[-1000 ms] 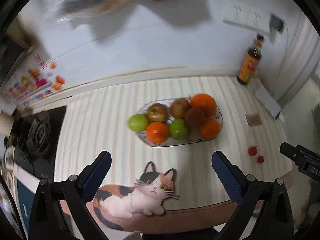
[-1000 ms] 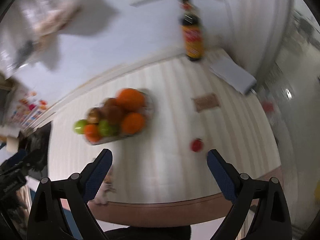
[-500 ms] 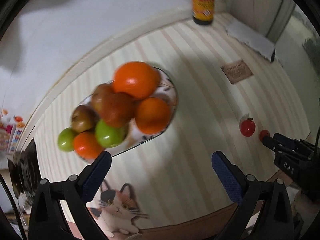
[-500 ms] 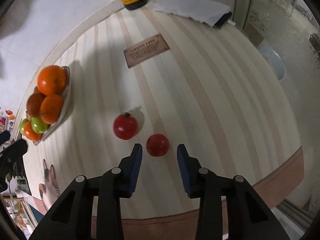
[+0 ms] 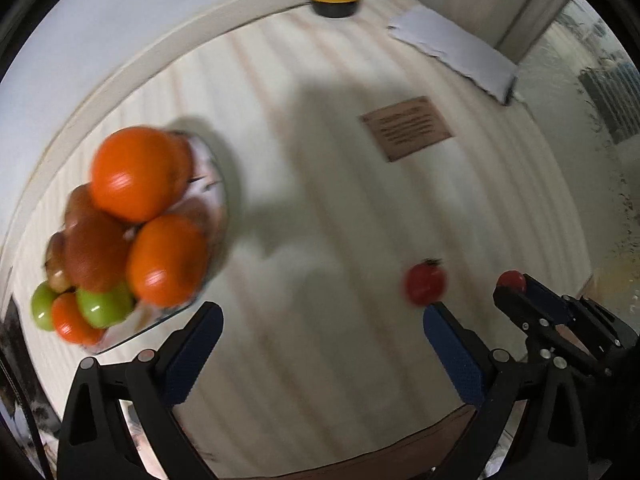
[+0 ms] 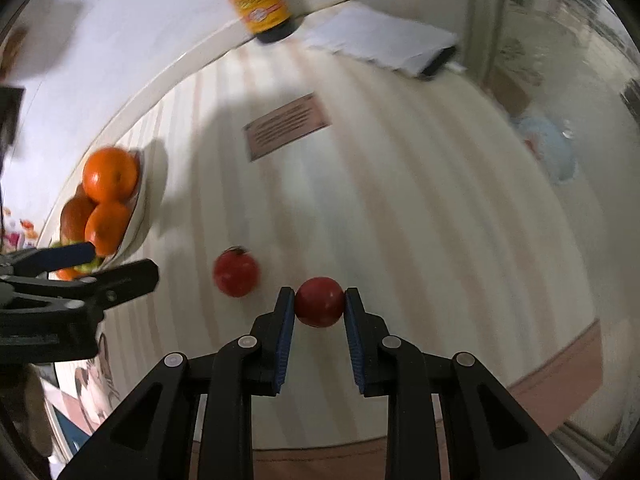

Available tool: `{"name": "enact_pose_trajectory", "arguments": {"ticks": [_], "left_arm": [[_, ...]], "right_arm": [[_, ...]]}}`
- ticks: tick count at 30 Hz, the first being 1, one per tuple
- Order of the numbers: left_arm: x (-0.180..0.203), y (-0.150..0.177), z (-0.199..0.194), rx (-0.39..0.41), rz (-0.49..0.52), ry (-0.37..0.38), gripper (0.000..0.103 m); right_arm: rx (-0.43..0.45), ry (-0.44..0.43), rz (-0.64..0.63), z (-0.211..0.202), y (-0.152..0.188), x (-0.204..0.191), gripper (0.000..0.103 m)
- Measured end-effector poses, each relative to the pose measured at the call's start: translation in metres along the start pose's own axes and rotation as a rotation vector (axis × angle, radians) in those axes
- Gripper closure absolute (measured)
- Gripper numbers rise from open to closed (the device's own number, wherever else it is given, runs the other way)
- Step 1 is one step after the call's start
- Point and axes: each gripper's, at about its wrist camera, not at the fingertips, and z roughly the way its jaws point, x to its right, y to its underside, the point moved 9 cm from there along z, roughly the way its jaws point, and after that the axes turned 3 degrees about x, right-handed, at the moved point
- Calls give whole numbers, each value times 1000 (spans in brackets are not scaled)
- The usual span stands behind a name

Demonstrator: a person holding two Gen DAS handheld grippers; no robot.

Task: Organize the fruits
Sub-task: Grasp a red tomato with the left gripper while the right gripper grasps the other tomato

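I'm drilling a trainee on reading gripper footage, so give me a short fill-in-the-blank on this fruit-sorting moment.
1. The right gripper is shut on a small ____ tomato.
2. The left gripper holds ____, its fingers wide apart.
3. The second tomato lies on the ____ tablecloth, apart from both grippers.
4. The top fruit in the fruit plate is an ____.

Missing words: red; nothing; striped; orange

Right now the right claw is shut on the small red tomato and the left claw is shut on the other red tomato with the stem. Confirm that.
Not quite. The right claw is shut on the small red tomato, but the left claw is open and empty. The left wrist view shows the other red tomato with the stem lying on the striped table just beyond the claw's right finger.
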Motion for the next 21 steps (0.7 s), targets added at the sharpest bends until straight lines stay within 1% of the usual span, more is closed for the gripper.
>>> {"name": "enact_pose_trajectory", "arguments": {"ticks": [1, 3, 4, 5, 6, 7, 9, 10, 12, 15, 17, 21], "left_arm": [[8, -2, 3, -2, 7, 14, 3], [23, -6, 8, -8, 21, 42, 9], [31, -7, 12, -14, 34, 52, 10], [37, -9, 15, -20, 46, 57, 16], [43, -9, 19, -28, 59, 61, 24], [49, -9, 23, -40, 69, 65, 27], [58, -7, 32, -67, 79, 74, 40], [60, -6, 35, -73, 83, 75, 43], [65, -5, 40, -84, 91, 70, 57], [69, -2, 45, -99, 99, 69, 72], [70, -5, 45, -91, 105, 67, 75], [68, -6, 43, -73, 103, 85, 75]], "right_arm": [[3, 3, 14, -3, -2, 5, 76], [7, 13, 33, -7, -2, 17, 76], [8, 21, 39, -10, -2, 23, 76], [9, 28, 46, -12, -3, 28, 76], [9, 34, 51, -13, -3, 33, 76], [8, 39, 54, -13, -4, 36, 76], [7, 47, 61, -14, -8, 44, 76], [8, 51, 63, -14, -10, 46, 76], [12, 54, 68, -17, -10, 50, 76], [20, 54, 75, -25, -7, 53, 76], [27, 55, 76, -28, -6, 54, 76], [38, 55, 82, -33, -6, 56, 76]]}}
